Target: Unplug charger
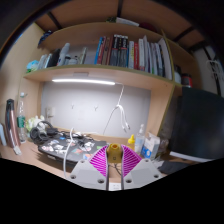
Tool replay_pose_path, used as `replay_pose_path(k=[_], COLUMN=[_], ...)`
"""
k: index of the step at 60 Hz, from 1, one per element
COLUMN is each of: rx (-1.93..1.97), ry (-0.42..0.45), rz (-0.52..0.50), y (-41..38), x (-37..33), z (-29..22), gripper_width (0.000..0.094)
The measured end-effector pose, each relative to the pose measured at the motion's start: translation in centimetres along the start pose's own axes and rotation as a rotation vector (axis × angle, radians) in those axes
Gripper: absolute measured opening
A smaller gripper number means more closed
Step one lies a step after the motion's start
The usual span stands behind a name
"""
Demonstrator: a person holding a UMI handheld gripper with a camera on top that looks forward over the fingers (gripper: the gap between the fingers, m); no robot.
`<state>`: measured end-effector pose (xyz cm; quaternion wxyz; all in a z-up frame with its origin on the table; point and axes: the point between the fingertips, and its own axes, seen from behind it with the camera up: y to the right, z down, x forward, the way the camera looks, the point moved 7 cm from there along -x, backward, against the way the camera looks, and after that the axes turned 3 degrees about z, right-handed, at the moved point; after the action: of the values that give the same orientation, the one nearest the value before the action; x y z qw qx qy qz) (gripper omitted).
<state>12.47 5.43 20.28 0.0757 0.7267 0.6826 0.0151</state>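
Observation:
My gripper (113, 153) is low over the desk, its magenta pads (99, 160) closed in a V. Between the fingertips sits a small tan, rounded object, apparently the charger (113, 156); both pads press on its sides. A thin white cable (121, 108) rises from just beyond the fingers up toward the underside of the shelf. What the charger's lower part sits in is hidden by the fingers.
A black tray-like clutter with white cables (58, 146) lies ahead to the left. A yellow bottle (130, 141) and a blue-white container (150, 148) stand just beyond the fingers. A dark monitor (196, 124) stands at right. A bookshelf (110, 52) with a light strip hangs above.

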Motion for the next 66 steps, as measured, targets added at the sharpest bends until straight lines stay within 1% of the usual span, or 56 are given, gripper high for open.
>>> replay_pose_path(k=[4, 7, 12, 15, 21, 28, 29, 33, 42, 48, 59, 61, 62, 64, 65, 66], rx=[-0.045, -0.062, -0.056, -0.063, -0.066, -0.023, -0.018, -0.009, 0.021, 0.051, 0.11, 0.121, 0.126, 0.135, 0.135, 0.136], ry=[-0.013, -0.058, -0.173, -0.264, -0.393, -0.499, -0.516, -0.563, -0.667, -0.713, -0.703, -0.694, -0.691, -0.683, -0.68, -0.674], rz=[0.028, 0.021, -0.002, 0.005, 0.025, -0.002, -0.007, -0.032, -0.047, -0.05, -0.055, -0.062, -0.063, -0.062, -0.054, -0.052], y=[1.4, 2.0, 3.4, 4.7, 6.8, 7.7, 7.7, 7.6, 7.5, 7.4, 7.2, 7.1, 7.1, 7.1, 7.3, 7.3], x=[-0.9, -1.3, -1.7, -1.9, -2.2, -2.0, -2.0, -1.7, -0.5, 0.1, 0.5, 0.4, 0.3, 0.2, 0.1, 0.1], z=[-0.4, 0.6, 3.6, 6.1, 9.8, 12.8, 12.9, 14.0, 16.4, 17.6, 17.6, 17.4, 17.4, 17.3, 17.1, 17.0], gripper_width=[0.0194, 0.0203, 0.0202, 0.0203, 0.0202, 0.0204, 0.0216, 0.0218, 0.0238, 0.0263, 0.0335, 0.0395, 0.0474, 0.0495, 0.0572, 0.0558])
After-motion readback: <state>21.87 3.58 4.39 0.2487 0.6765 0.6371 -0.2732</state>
